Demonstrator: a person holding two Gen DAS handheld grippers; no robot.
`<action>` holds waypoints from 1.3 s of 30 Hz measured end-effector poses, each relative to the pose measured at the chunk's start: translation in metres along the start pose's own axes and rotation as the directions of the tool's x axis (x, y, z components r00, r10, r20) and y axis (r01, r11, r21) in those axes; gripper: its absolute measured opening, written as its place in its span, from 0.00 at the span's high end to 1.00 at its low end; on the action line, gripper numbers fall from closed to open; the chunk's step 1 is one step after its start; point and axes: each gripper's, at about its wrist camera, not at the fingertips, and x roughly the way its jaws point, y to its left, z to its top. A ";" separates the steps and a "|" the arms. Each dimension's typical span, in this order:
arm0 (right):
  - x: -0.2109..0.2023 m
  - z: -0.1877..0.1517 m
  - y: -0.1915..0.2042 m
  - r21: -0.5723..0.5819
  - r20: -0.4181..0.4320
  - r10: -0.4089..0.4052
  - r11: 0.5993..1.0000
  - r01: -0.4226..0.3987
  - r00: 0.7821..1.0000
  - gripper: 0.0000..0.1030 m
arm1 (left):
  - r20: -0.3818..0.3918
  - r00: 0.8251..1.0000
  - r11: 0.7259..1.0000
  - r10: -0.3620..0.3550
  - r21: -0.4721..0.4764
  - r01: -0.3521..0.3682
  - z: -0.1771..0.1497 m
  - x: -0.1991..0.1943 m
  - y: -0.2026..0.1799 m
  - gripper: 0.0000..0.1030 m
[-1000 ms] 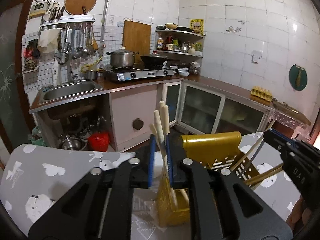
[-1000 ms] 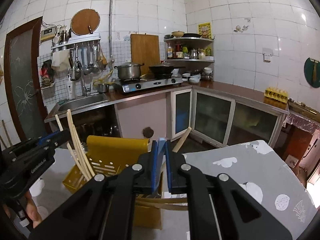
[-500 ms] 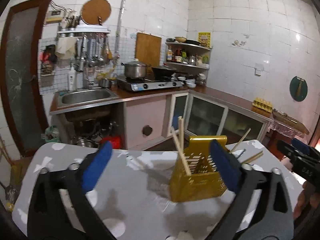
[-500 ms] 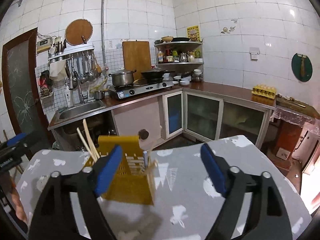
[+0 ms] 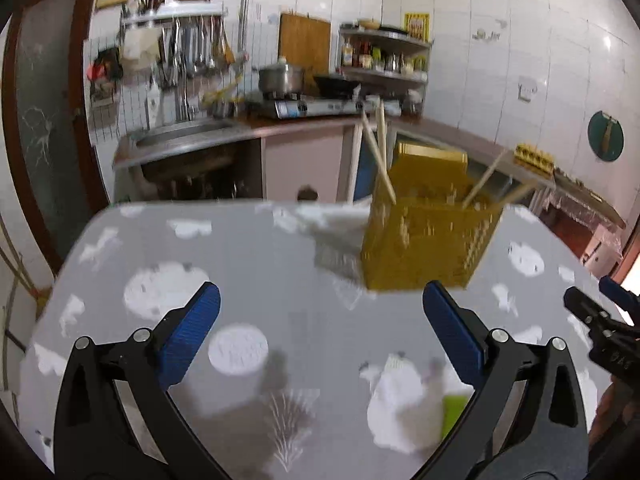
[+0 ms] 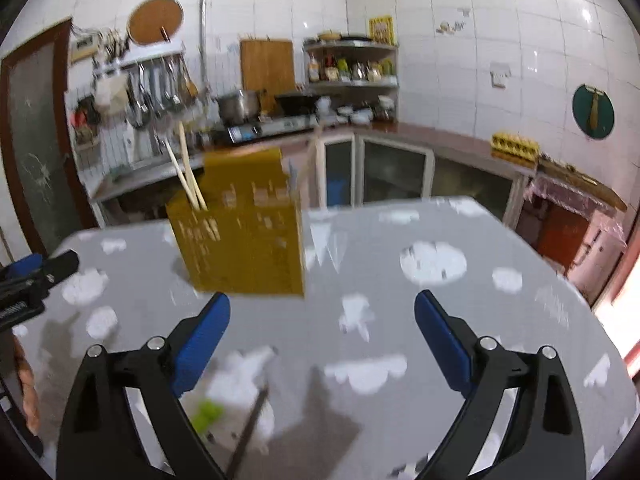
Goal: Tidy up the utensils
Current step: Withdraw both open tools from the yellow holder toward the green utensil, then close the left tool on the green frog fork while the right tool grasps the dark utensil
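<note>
Both the left gripper [image 5: 320, 322] and the right gripper [image 6: 322, 326] hang spread wide and empty above the tabletop [image 5: 280, 300]. The yellow utensil holder [image 5: 428, 236] stands ahead of them, between the two, with chopsticks [image 5: 380, 152] leaning inside it.

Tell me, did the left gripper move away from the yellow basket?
Yes. The left gripper backed away and opened; the yellow basket on the table now sits farther ahead, beyond its fingertips.
</note>
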 end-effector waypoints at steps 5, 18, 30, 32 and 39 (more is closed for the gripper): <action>0.015 -0.031 -0.003 0.038 -0.071 -0.012 0.999 0.014 0.997 0.11 | -0.082 0.996 0.999 0.019 0.035 -0.016 -0.030 0.020 0.000 0.05; 0.043 -0.075 0.011 0.055 -0.185 -0.007 0.998 0.018 0.983 0.11 | -0.171 0.985 1.000 0.012 0.019 -0.008 -0.070 0.049 0.004 0.05; 0.056 -0.076 0.025 0.030 -0.268 -0.013 0.999 0.022 0.963 0.26 | -0.197 0.980 1.000 0.020 0.025 -0.015 -0.071 0.053 0.001 0.05; 0.061 -0.077 0.030 0.017 -0.289 -0.018 1.000 0.024 0.957 0.35 | -0.206 0.978 1.000 0.018 0.020 -0.015 -0.071 0.054 0.002 0.05; 0.071 -0.078 0.044 -0.011 -0.333 -0.024 1.000 0.021 0.943 0.63 | -0.228 0.974 1.000 0.006 -0.001 -0.006 -0.073 0.057 0.003 0.05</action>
